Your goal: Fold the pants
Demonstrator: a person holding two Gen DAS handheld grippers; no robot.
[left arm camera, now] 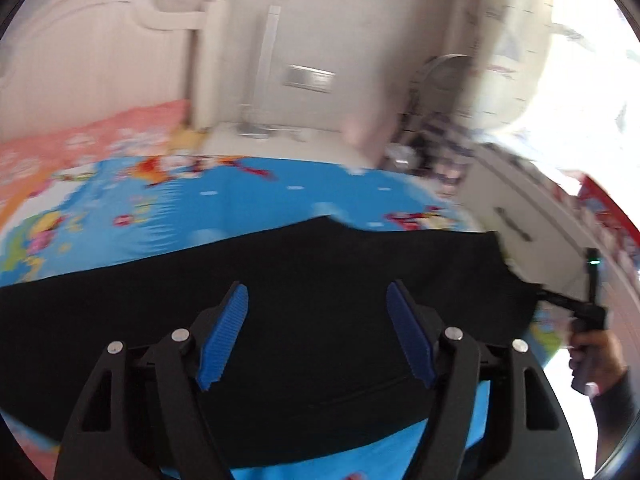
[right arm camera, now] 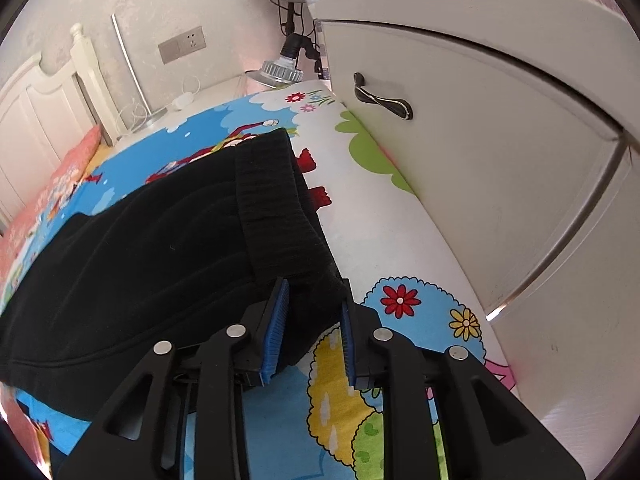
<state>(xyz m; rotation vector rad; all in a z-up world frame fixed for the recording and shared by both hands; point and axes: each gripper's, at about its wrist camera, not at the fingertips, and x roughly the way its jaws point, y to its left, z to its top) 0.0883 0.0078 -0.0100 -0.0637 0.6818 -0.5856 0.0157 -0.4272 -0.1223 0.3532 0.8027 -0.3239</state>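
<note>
One pair of black pants (right arm camera: 160, 248) lies spread on the bed's cartoon-print sheet (right arm camera: 400, 240), filling the lower centre of both views. The right tool (right arm camera: 314, 296), at lower centre of its view, is clamped on the pants' waistband corner. The left tool (left arm camera: 316, 300) hangs above the dark cloth, blue pads apart, gripping nothing. One white cabinet (right arm camera: 500, 160) stands upper right.
</note>
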